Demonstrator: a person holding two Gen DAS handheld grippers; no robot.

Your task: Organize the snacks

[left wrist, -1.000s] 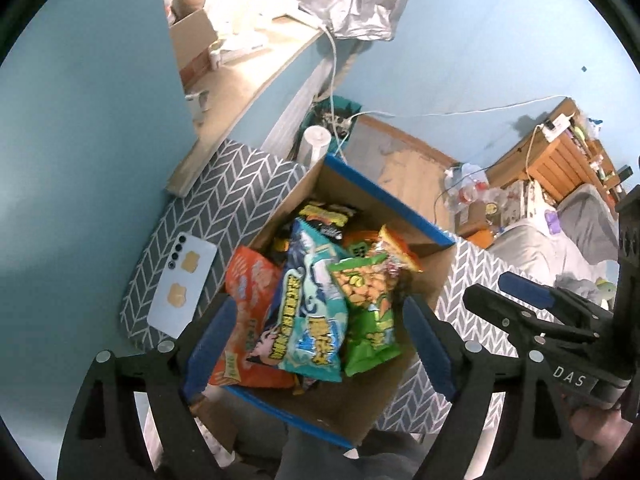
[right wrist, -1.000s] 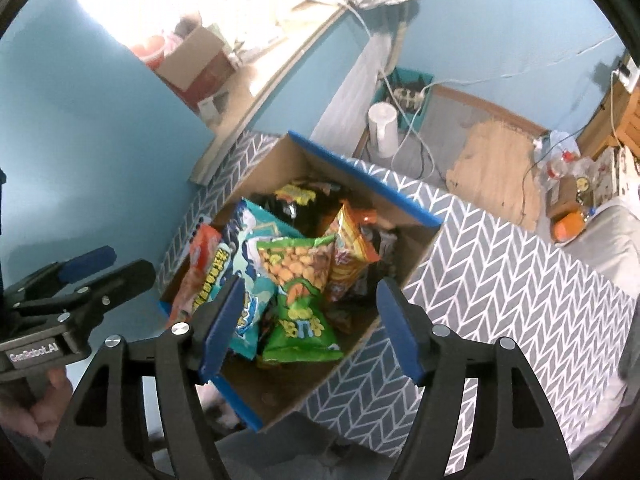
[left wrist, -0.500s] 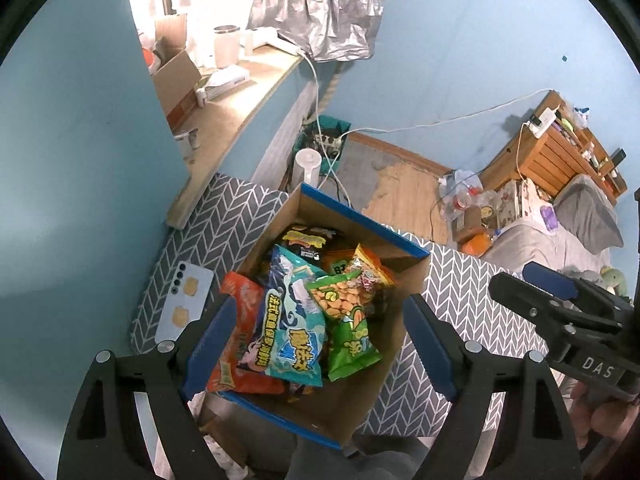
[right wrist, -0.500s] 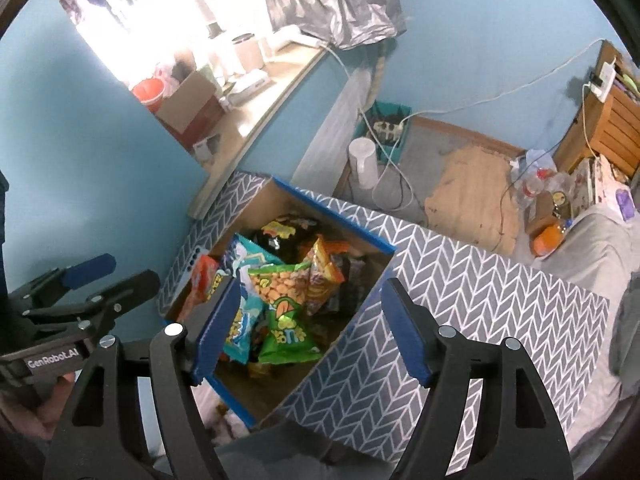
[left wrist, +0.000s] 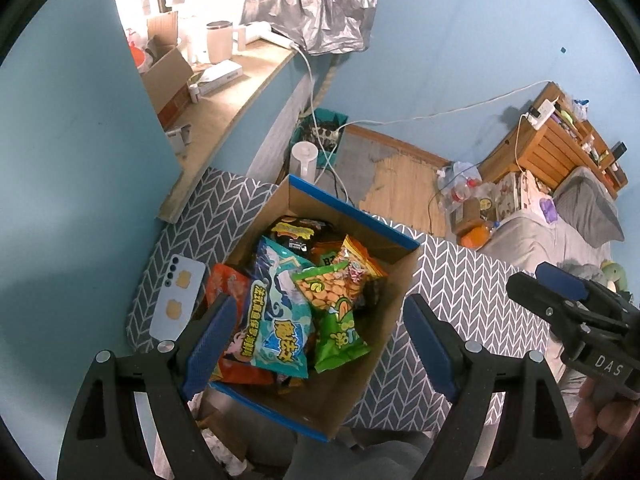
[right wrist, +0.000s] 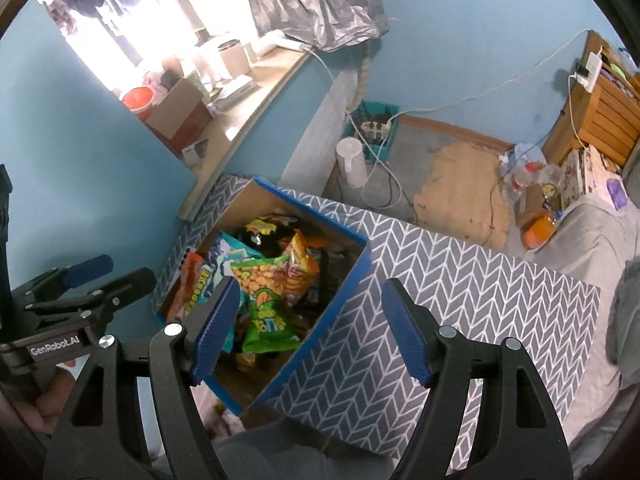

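A: Snack bags (left wrist: 304, 300) are piled inside the cardboard box (left wrist: 392, 304) on the herringbone counter (left wrist: 472, 300).
B: Fingers?
A: Left gripper (left wrist: 320, 344) and right gripper (right wrist: 308, 328) both spread wide, empty, above the box. Phone (left wrist: 178, 298) lies beside it.

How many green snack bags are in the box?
1. The green snack bag lies on top of the pile in the cardboard box, right beside the light blue bag. More green ones could be hidden underneath the other snacks.
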